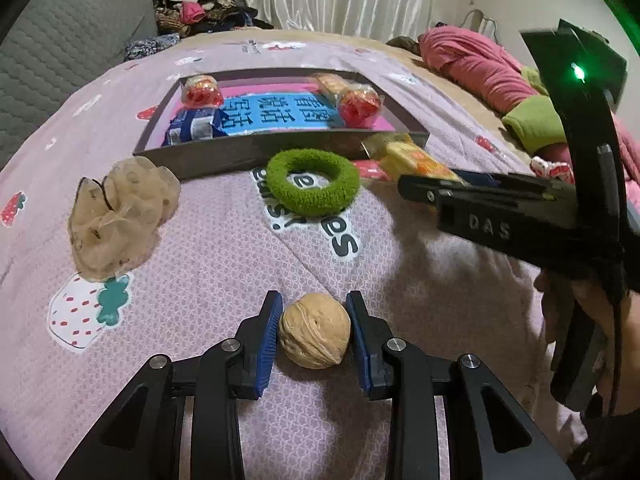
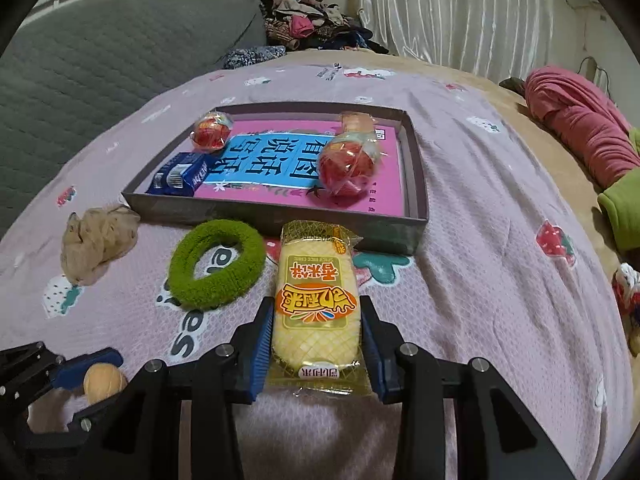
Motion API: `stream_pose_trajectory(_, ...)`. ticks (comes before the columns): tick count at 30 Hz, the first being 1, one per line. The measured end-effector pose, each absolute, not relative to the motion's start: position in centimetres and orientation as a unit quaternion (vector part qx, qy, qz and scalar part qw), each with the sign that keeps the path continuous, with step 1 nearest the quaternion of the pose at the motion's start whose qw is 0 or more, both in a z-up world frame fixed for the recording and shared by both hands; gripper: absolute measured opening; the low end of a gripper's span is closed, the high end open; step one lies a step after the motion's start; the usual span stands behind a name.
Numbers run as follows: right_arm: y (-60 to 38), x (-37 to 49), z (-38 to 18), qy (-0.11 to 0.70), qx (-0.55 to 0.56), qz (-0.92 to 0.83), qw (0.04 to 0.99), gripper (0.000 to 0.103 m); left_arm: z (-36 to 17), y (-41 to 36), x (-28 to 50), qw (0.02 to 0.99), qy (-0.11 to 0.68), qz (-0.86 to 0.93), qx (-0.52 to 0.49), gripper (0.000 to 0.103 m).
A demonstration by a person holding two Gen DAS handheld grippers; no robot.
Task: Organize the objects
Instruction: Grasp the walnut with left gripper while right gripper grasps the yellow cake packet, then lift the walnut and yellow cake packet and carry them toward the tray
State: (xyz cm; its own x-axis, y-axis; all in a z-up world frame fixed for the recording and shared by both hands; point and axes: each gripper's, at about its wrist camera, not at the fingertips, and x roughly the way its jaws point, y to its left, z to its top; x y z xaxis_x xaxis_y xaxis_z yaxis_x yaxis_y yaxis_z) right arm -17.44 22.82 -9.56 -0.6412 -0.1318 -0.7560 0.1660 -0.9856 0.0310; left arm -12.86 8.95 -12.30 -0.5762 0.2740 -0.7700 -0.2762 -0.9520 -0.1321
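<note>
My left gripper [image 1: 314, 330] is shut on a tan walnut [image 1: 315, 330], low over the pink bedspread; the walnut also shows in the right wrist view [image 2: 105, 382]. My right gripper [image 2: 316, 336] is shut on a yellow rice cake packet [image 2: 315, 300], whose far end lies just in front of the grey tray [image 2: 418, 184]. The packet also shows in the left wrist view [image 1: 416, 160]. The tray [image 1: 224, 156] holds two red wrapped balls [image 2: 212, 130] [image 2: 348, 166], a blue packet [image 2: 180, 176] and an orange snack [image 2: 354, 122].
A green hair scrunchie [image 1: 312, 182] [image 2: 216, 264] and a beige mesh scrunchie [image 1: 116, 216] [image 2: 98, 240] lie on the bedspread in front of the tray. A grey headboard [image 2: 100, 64], a clothes pile [image 2: 312, 20] and pink and green bedding [image 2: 580, 128] surround the bed.
</note>
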Motion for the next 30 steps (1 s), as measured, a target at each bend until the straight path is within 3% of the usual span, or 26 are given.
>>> stream_pose_trajectory(30,21.1,-8.4,-3.8,0.005,0.370,-0.924,0.096,0.040,-3.8,5.2,-8.1,0.128,-0.009,0.922,-0.366,0.034)
